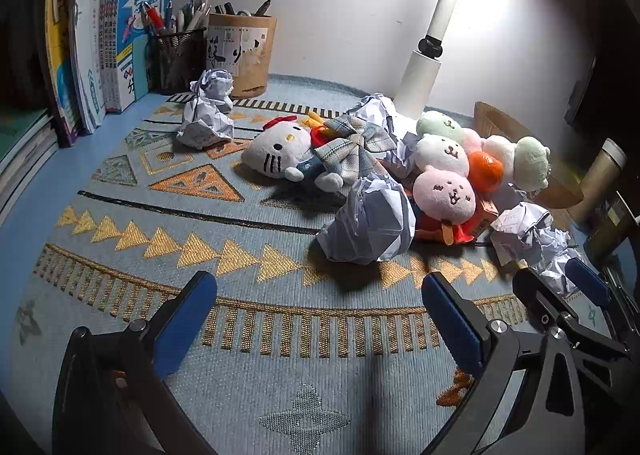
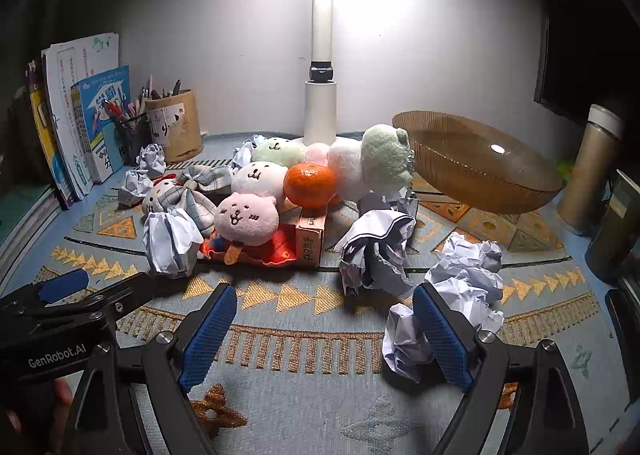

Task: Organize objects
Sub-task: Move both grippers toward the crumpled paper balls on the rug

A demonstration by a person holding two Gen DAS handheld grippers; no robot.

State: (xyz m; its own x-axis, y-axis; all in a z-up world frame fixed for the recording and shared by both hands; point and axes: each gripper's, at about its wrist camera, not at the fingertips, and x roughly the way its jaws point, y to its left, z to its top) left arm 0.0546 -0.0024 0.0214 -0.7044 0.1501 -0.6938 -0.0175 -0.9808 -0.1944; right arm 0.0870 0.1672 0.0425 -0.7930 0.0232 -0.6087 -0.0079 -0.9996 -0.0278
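Several crumpled paper balls lie on the patterned mat [image 1: 160, 215]: one big ball [image 1: 370, 221] ahead of my left gripper [image 1: 320, 319], others [image 2: 378, 251] [image 2: 466, 275] ahead of my right gripper [image 2: 324, 335]. A small ball [image 2: 402, 339] lies just inside the right gripper's right finger; the pads do not press on it. Behind them is a heap of plush toys: a white cat [image 1: 276, 153], a pink face [image 2: 246, 217], a green frog [image 2: 386, 155], plus an orange [image 2: 310, 184] and a small box [image 2: 310, 239]. Both grippers stand open with nothing held.
An amber glass bowl [image 2: 476, 163] leans at the back right beside a tan flask [image 2: 590, 171]. A white lamp post [image 2: 322, 55] rises at the back wall. Pen holders [image 1: 240, 51] and upright books [image 1: 132, 35] fill the back left. My right gripper [image 1: 560, 287] shows at the left view's edge.
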